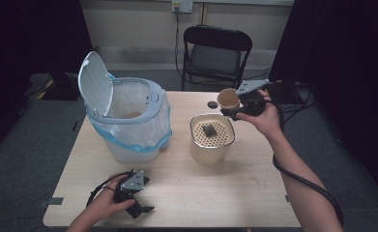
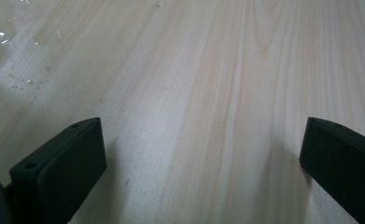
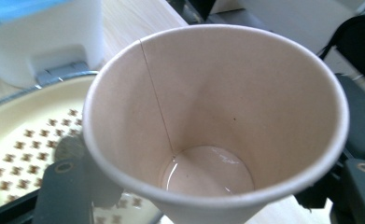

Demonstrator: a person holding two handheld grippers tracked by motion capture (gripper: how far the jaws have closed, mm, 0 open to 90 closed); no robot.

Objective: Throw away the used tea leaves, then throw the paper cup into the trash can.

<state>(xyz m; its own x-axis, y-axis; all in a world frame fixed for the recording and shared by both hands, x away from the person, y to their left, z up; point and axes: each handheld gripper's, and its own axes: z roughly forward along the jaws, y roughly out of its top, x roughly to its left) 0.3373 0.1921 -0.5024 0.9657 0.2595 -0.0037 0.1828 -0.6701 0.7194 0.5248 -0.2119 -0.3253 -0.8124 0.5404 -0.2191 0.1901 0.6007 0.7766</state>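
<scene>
Pale wood table (image 1: 186,193) was set in a dim room, folding chair (image 1: 215,53) behind it. Paper cup (image 1: 228,99) was held upright in the right gripper (image 1: 235,112), jaws clamped on its sides, raised just past the far rim of the cream strainer container (image 1: 210,137); a dark lump (image 1: 209,129) was seen on the perforated insert. A trace of liquid was seen at the cup bottom in the right gripper view (image 3: 210,170). White bin (image 1: 128,116) with lid up and bag fitted was placed left of the container. Left gripper (image 1: 137,200) was rested near the front edge, jaws wide apart, nothing between them
</scene>
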